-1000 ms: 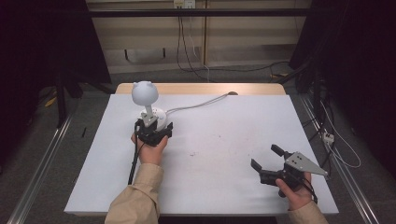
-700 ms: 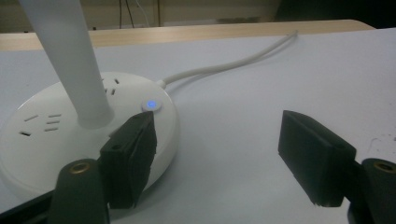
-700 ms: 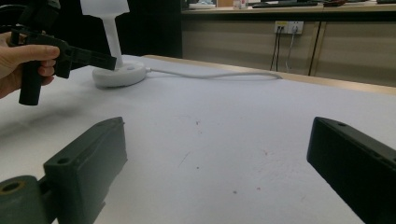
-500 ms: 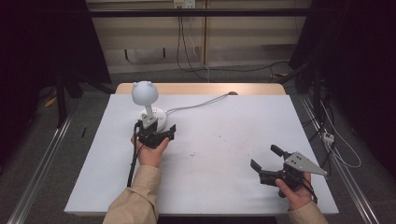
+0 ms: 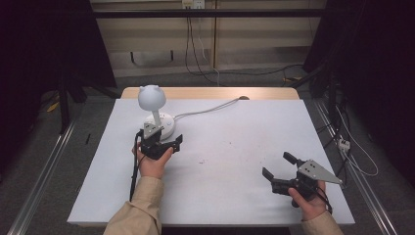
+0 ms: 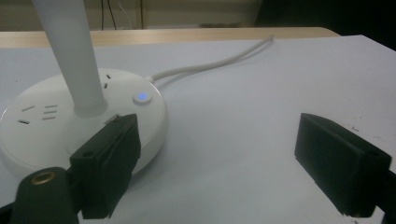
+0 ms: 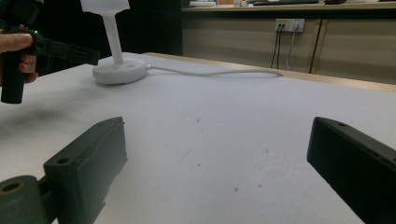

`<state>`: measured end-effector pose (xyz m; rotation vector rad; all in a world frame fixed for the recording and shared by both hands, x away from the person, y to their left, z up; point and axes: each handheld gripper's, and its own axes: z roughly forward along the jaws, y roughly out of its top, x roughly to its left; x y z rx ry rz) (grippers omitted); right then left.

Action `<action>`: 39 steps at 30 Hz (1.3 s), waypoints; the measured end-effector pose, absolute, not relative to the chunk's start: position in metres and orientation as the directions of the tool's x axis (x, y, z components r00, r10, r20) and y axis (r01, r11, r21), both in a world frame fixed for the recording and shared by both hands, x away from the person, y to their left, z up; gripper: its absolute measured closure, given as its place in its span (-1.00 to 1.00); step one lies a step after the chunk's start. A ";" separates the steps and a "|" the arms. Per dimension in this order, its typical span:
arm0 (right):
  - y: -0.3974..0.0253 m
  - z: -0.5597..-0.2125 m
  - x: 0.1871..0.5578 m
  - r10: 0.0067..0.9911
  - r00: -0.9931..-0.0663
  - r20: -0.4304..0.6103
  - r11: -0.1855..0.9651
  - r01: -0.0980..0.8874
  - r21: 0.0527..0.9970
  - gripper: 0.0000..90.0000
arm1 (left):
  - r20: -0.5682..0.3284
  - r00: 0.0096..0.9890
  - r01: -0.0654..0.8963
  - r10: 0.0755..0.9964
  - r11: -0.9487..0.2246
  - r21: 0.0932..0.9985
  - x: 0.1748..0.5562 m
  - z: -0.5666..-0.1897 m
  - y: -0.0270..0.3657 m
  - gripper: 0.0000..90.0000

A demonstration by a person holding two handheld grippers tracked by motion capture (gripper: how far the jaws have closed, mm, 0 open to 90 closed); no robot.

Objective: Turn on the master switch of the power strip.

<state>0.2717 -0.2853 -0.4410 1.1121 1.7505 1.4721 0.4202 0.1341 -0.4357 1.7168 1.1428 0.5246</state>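
Note:
A white desk lamp with a round head (image 5: 151,96) stands on its disc base (image 5: 163,125) at the table's far left. In the left gripper view I see the base (image 6: 46,116), its stem (image 6: 70,51) and a small blue-lit button (image 6: 141,97). My left gripper (image 5: 165,138) (image 6: 224,172) is open just in front of the base, its left jaw overlapping the base's rim and its right jaw over bare table. My right gripper (image 5: 279,165) (image 7: 219,168) is open with nothing in it, low over the table near the front right.
The lamp's white cable (image 5: 210,108) (image 6: 210,65) runs from the base toward the table's far edge. The white table top (image 5: 235,147) has a few small specks. In the right gripper view the lamp base (image 7: 119,72) and the other hand's gripper (image 7: 46,46) sit far left.
My left gripper has drawn back a little from the lamp base, toward the person. The right gripper has barely moved.

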 end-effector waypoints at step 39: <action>-0.285 -0.442 0.271 0.876 -0.476 0.071 0.046 0.228 0.973 -0.90 | -0.168 0.531 0.435 0.831 -0.097 0.895 0.393 -0.429 0.169 -0.84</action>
